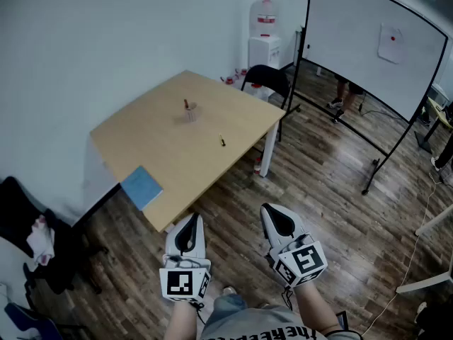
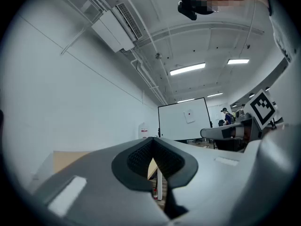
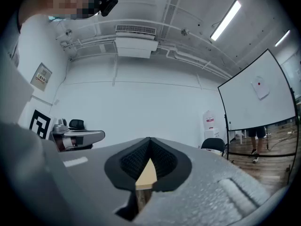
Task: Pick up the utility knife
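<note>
1. Wood-plank floor [image 1: 322, 190] runs through a white-walled room, and both grippers are held over it at the near edge, short of the table.
2. The left gripper [image 1: 189, 220] has its jaws closed, tips meeting, with nothing between them; the left gripper view shows only the table's corner through the gap behind the tips.
3. The right gripper [image 1: 271, 211], just right of it, is also closed and empty, and points toward the table.
4. At the near left stands a black office chair [image 1: 25, 218] with a white cloth [image 1: 44, 243] on it.
5. A light wooden table [image 1: 141, 137] stands beyond the grippers, turned corner-on toward them.
6. A blue notebook [image 1: 141, 187] lies flat by the table's near-left edge.
7. The utility knife [image 1: 222, 140], a small dark and yellow thing, lies flat toward the right side of the table, well apart from both grippers and touched by neither.
8. Farther in and left of it stands a mesh cup [image 1: 191, 114] with a red-tipped item upright in it.
9. A black chair [image 1: 267, 80] sits at the table's far corner.
10. A water dispenser [image 1: 265, 41] stands against the far wall.
11. A rolling whiteboard [image 1: 368, 41] fills the far right, with a person's legs [image 1: 343, 98] showing beneath it.
</note>
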A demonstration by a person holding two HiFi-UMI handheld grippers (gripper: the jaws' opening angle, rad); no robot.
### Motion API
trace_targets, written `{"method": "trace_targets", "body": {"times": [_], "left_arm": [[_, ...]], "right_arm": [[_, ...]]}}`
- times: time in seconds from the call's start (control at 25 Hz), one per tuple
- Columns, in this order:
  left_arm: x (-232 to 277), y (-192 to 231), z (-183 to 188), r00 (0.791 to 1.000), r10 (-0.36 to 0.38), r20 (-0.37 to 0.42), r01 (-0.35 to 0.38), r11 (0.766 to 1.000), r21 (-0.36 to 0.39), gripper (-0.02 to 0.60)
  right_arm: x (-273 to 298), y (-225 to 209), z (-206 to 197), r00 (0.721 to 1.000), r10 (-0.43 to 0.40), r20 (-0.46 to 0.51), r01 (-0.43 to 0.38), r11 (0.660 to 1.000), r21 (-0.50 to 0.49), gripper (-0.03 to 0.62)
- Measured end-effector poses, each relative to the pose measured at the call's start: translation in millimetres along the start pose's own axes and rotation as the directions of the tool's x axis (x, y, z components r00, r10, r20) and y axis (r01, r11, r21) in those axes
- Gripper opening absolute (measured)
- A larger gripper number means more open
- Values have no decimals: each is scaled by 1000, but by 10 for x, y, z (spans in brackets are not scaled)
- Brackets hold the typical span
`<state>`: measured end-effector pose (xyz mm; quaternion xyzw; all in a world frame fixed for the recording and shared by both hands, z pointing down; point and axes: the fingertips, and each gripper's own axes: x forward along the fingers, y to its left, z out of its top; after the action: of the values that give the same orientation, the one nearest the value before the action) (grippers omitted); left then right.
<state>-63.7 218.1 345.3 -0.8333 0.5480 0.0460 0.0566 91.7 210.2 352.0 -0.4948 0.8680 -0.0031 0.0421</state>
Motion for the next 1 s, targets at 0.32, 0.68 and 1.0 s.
{"method": "trace_targets", "body": {"times": [0.32,0.68,1.0], "left_arm": [[44,98,-26,1000,-1,-5,1,1000,-2,20],[143,281,-58,1000,-16,-2,16,1000,-9,20],[213,517,-107,999,-47,3,47,999,-8,20]], "right_arm": [[104,19,-20,1000,0,-1,0,1000,2,2],[289,14,-62,1000,-27,4,27,999,22,2],[492,111,-129,999,-44,10,44,999,17,2]]}}
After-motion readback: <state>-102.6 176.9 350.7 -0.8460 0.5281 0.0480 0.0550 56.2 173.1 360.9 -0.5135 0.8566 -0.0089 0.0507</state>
